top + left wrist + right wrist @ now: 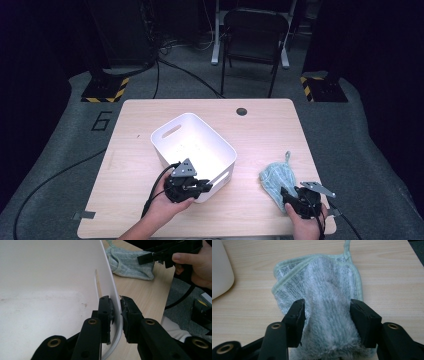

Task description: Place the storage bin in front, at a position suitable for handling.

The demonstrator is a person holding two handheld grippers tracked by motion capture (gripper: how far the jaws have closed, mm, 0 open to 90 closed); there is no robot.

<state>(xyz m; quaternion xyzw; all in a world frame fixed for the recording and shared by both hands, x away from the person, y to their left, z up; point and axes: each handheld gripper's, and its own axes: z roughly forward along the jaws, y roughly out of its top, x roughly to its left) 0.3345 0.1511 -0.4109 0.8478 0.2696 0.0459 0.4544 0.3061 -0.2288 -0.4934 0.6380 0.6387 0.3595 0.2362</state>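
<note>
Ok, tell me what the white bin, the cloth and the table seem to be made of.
White bin: likely plastic; smooth thin wall, moulded handle slots.
Cloth: fluffy terry or microfibre, pale green-grey, with stitched edging and a loop.
Table: light wood-grain top, possibly laminate.

A: What lies between the right gripper's [327, 312] matt black jaws?
B: A fluffy grey-green terry cloth [324, 290].
A: And beside the left gripper [117, 312]?
B: A smooth white plastic basket [50, 277] on a pale matt wood table [249, 312].

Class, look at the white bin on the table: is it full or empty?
Empty: the white bin shows only its bare white floor in the high view; the cloth lies outside it.
</note>
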